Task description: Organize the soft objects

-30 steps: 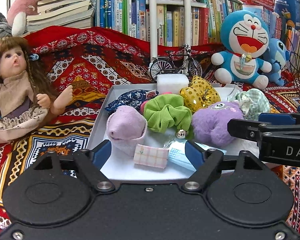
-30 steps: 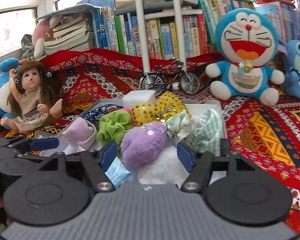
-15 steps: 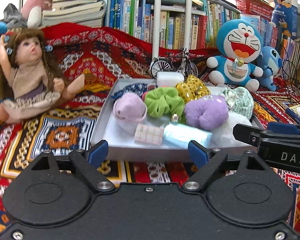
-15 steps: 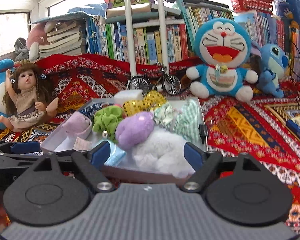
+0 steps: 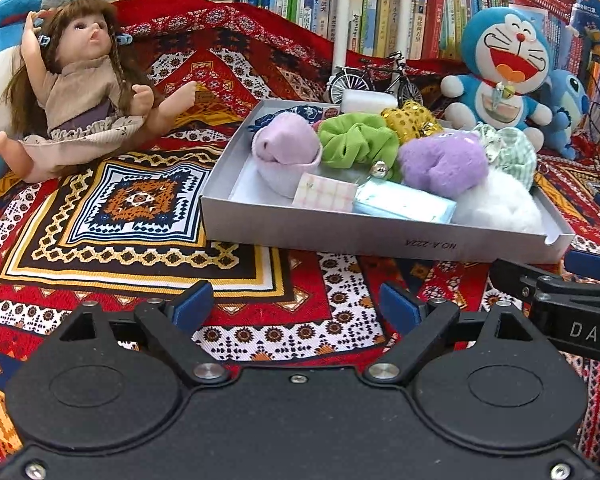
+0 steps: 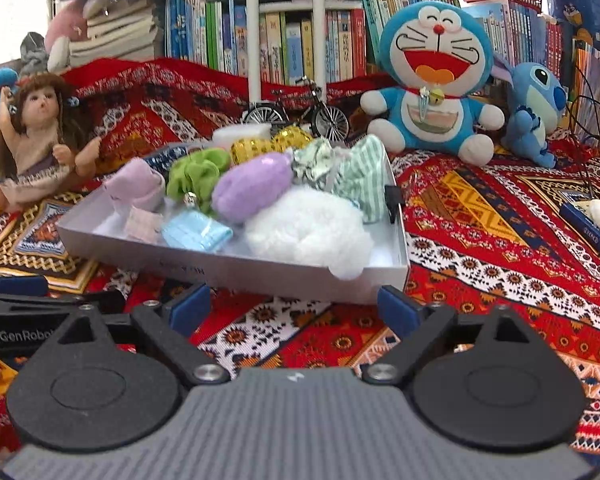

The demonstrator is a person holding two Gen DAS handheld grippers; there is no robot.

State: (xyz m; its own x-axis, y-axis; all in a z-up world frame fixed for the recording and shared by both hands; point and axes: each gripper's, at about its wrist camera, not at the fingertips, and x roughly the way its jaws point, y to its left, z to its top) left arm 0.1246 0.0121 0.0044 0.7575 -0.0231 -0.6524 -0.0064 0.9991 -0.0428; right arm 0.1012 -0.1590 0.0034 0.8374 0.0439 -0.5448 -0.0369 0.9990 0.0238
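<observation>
Left claw (image 5: pixel 296 306): blue pads spread wide, nothing between them; its jaws have just been opening. It sits at the lower centre of the left wrist view, over the patterned cloth (image 5: pixel 140 200).

Right claw (image 6: pixel 294 304): likewise spread and empty, jaws just opening. It sits at the lower centre of the right wrist view, just short of the box's near wall.

Box (image 5: pixel 340 236): shallow grey cardboard tray on the cloth, directly ahead of both claws and above them in frame. Its long axis runs left to right across both views, its near wall facing the claws.

Contents, near row to far:
- pink checked pad (image 5: pixel 325 197), left of centre, against the near wall
- pale blue mask pack (image 5: pixel 404 207), beside it
- white fluffy ball (image 6: pixel 308 232), near right corner, spilling over the rim
- lilac sock bundle (image 5: pixel 286 148), purple plush (image 5: pixel 444 162), green scrunchie (image 5: pixel 356 140), middle row
- gold sequin piece (image 5: pixel 410 120), striped green cloth (image 6: pixel 360 176), far side

Judgement: everything soft appears gathered in the box. In its own view the right claw looks closer to the near wall, at the right corner by the white ball; the left claw lies further back, facing the left half.

Surround: doll (image 5: pixel 84 96) at upper left, blue cat plush (image 6: pixel 436 80) at upper right, toy bicycle (image 6: pixel 300 114) behind the box.
</observation>
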